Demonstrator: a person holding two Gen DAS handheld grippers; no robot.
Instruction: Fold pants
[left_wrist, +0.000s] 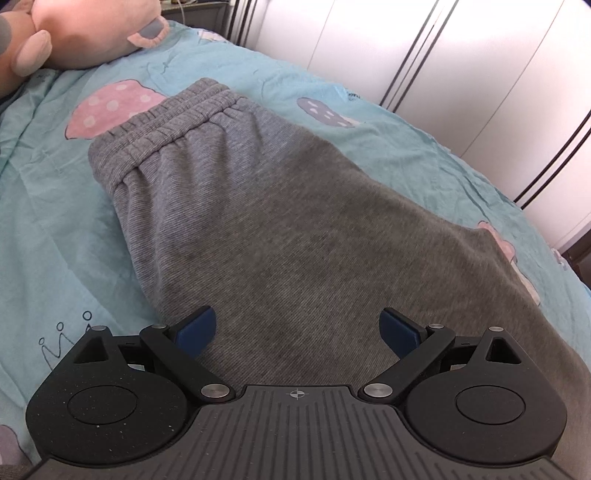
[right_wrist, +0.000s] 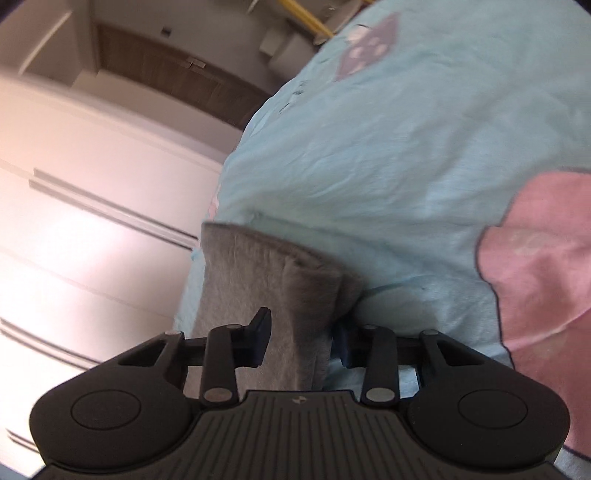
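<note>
Grey sweatpants (left_wrist: 258, 221) lie flat on a light-blue bedsheet (left_wrist: 55, 221), elastic waistband (left_wrist: 166, 118) at the far end. My left gripper (left_wrist: 297, 328) hovers over the pants' middle, jaws wide open and empty. In the right wrist view the grey leg cuffs (right_wrist: 266, 269) pass between the blue pads of my right gripper (right_wrist: 301, 339). The jaws stand partly apart around the doubled cloth; whether they pinch it is unclear.
A pink plush toy (left_wrist: 74, 33) lies at the head of the bed. White wardrobe doors (left_wrist: 443, 55) run along the bed's side, also seen in the right wrist view (right_wrist: 92, 221). The bed edge (right_wrist: 207, 236) is close to the cuffs.
</note>
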